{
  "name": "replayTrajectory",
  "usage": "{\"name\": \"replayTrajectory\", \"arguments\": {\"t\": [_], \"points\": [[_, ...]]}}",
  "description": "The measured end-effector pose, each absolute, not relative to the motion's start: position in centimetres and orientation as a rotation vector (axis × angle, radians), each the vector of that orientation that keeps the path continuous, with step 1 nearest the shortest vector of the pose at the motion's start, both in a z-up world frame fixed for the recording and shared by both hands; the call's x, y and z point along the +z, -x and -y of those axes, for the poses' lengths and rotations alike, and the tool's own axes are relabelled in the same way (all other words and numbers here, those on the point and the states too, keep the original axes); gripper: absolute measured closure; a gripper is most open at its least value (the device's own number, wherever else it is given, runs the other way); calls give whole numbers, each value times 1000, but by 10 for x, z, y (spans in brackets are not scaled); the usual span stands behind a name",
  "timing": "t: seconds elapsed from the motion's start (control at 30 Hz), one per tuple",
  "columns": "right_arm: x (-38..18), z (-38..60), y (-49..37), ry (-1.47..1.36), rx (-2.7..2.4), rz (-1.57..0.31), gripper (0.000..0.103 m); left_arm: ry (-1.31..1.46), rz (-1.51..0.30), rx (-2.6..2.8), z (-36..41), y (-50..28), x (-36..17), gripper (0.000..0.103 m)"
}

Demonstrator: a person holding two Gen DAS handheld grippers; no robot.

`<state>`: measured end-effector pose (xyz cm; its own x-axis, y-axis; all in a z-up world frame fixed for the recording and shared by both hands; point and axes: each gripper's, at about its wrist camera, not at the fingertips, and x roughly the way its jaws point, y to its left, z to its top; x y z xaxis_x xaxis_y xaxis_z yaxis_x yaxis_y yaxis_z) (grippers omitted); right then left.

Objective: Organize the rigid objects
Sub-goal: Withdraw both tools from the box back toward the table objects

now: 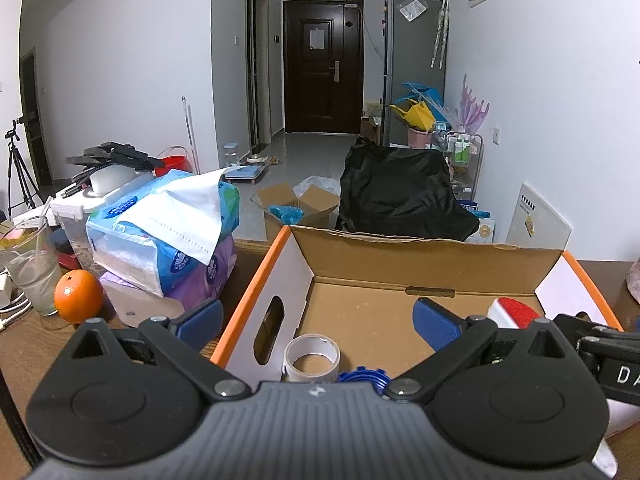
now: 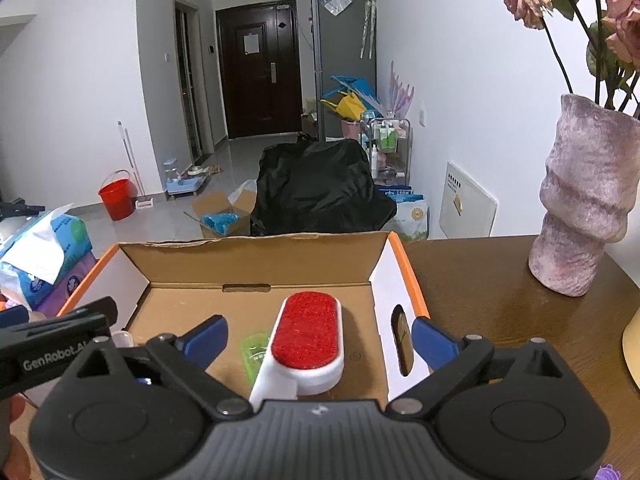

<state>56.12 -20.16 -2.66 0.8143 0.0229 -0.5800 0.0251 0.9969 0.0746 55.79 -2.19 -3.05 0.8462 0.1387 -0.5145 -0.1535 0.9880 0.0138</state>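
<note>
both fingers (image 1: 436,324) (image 2: 434,340) apart over cardboard box (image 2: 256,264) with lint brush (image 2: 306,338), tape roll (image 1: 312,358)

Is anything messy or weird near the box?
Yes. The tissue packs left of the cardboard box are piled crookedly, and one loose tissue flops out over the top. The flowers in the pink vase look dried and droopy. Inside the box, the lint brush and tape roll just lie loose.

Box (image 2: 404,276) orange-edged, brown inside; lint brush (image 2: 306,336) red, white.
</note>
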Motion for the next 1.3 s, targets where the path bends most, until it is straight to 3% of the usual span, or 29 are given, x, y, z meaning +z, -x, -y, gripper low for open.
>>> {"name": "replayTrajectory", "arguments": {"t": [1.3], "points": [[-7,195,-458,-16,86,-475,2,19,-460,163,3,-462,-10,0]]}}
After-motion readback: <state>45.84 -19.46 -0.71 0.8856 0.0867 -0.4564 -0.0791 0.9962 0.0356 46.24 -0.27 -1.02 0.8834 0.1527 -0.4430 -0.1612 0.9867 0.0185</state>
